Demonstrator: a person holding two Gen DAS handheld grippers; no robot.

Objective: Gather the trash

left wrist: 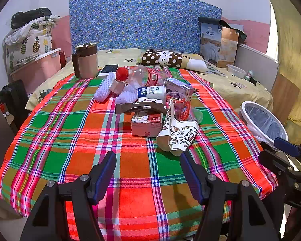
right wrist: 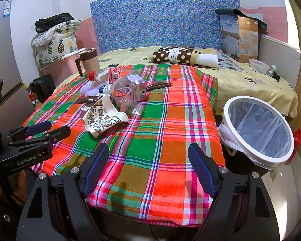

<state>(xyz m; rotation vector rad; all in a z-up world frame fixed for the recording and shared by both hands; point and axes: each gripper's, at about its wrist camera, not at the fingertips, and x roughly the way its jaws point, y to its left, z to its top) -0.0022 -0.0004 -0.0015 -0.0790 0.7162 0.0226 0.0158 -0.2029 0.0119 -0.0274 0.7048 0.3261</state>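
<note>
A pile of trash sits mid-table on the plaid cloth (left wrist: 70, 140): a crushed patterned paper cup (left wrist: 176, 136), a milk carton (left wrist: 146, 125), a clear bottle with red cap (left wrist: 138, 76), a white and blue bottle (left wrist: 150, 93), a red-rimmed plastic cup (left wrist: 178, 104) and white foam netting (left wrist: 104, 88). The patterned cup (right wrist: 102, 118) also shows in the right wrist view. A white-rimmed bin with a liner (right wrist: 256, 130) stands right of the table. My left gripper (left wrist: 148, 174) is open and empty, just short of the pile. My right gripper (right wrist: 148, 168) is open and empty over the table's near right part.
A brown and pink jug (left wrist: 86, 60) and a phone (left wrist: 108, 69) sit at the table's far left. A bed with a polka-dot pillow (left wrist: 162, 58), a boxed quilt (left wrist: 218, 42) and a plastic bowl (left wrist: 235, 70) lies behind. A pink storage box (left wrist: 36, 66) stands at left.
</note>
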